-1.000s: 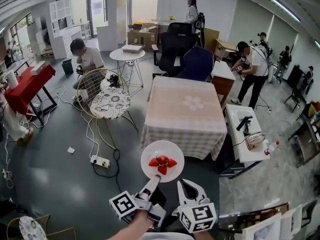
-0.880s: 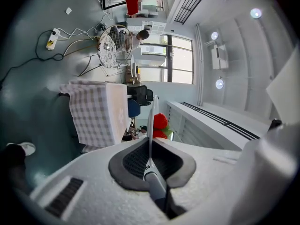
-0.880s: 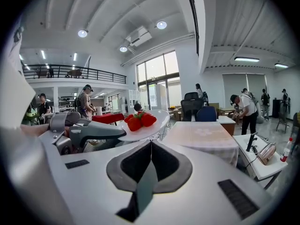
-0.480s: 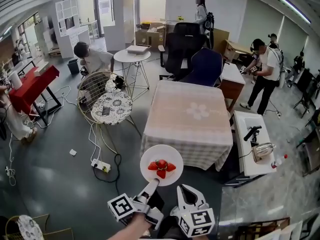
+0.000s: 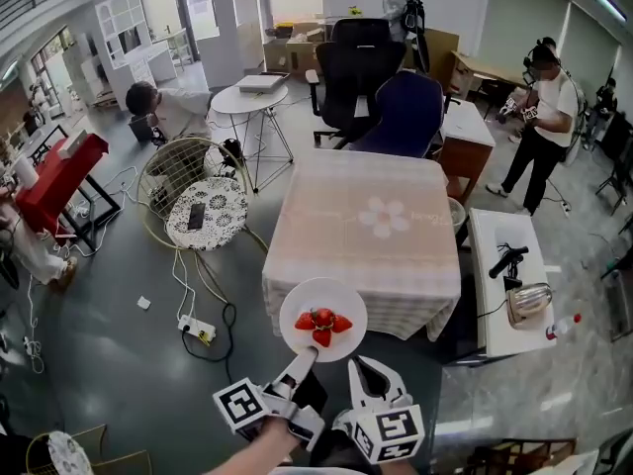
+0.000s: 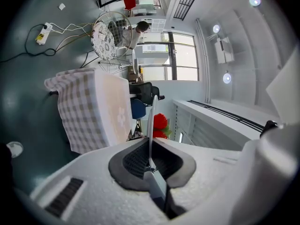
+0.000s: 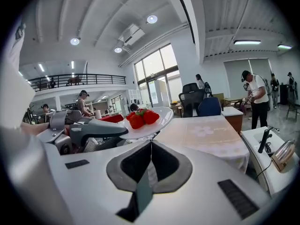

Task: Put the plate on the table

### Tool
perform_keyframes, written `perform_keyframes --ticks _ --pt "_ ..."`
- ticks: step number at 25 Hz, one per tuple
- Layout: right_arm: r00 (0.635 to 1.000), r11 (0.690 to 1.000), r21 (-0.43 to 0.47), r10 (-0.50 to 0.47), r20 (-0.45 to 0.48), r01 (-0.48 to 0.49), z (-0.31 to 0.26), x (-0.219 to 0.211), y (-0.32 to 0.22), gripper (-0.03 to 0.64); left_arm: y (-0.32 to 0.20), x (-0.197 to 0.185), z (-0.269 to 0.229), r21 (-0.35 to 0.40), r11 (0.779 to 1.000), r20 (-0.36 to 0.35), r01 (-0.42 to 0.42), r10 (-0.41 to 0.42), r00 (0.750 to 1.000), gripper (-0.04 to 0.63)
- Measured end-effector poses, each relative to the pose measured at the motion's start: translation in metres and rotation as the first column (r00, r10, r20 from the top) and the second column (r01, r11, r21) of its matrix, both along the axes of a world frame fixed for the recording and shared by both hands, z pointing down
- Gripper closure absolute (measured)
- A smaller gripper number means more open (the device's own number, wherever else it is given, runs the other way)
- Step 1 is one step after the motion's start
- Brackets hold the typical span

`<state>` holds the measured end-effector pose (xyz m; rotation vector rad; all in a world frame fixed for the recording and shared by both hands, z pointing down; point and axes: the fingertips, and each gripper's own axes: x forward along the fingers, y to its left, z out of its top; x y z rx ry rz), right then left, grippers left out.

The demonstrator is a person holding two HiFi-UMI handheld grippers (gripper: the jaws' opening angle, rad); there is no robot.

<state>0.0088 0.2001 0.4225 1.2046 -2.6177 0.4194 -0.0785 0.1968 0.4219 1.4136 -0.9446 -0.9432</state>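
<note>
The plate [image 5: 322, 319], white and carrying a small heap of strawberries [image 5: 321, 323], is held in the air at the near edge of the counter [image 5: 366, 226], not yet resting on anything; in the head view its far rim just overlaps the hanging checked cloth. It is gripped by its near rim in the jaws of the left gripper [image 5: 302, 359], and the left gripper view shows the rim edge-on, pinched between the two pads with the fruit beyond. The right gripper [image 5: 368, 372] hangs just beside it, its jaws pressed together on nothing, taking no part in the hold. This reads as the carrying step: the plate has been brought up to the counter but the setting down has not begun. The next move, as I judge it, calls for carrying the plate forward until it is well over the bare cloth, keeping it level so the strawberries do not roll, then lowering it until its base sits flat. Only after that should the left jaws release. With a one-sided rim hold, tipping is the risk.
</note>
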Motion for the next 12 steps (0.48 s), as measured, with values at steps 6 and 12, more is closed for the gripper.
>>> perform_keyframes --ticks 6,12 --pt "1.0 1.0 0.006 -0.019 0.022 0.019 -0.004 0.019 -0.04 0.613 -0.035 0.018 0.001 -0.018 1.0 0.004 0.025 -0.025 1.0 0.577" --pt "0.999 0.999 0.017 -0.039 0.031 0.039 -0.009 0.027 -0.064 0.612 -0.054 0.026 -0.002 -0.023 0.999 0.019 0.042 -0.042 0.999 0.578"
